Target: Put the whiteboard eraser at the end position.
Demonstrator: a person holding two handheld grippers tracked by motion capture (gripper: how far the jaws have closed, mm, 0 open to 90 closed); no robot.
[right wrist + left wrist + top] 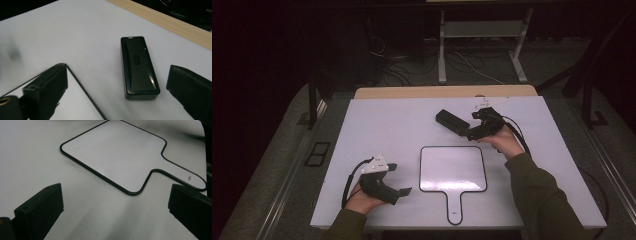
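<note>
Surface: white rectangular surface [377,125] with a pale wooden strip along its far edge.
Board: flat white paddle-shaped board with thin black rim [453,169], centre-bottom of the high view, handle toward the bottom edge.
Block: glossy black oblong plastic block [451,121], upper centre, lying flat.
Left tongs [400,179]: lower left, spread, holding nothing, beside the board.
Right tongs [472,126]: upper right, spread, the block's near end just ahead of them.
</note>
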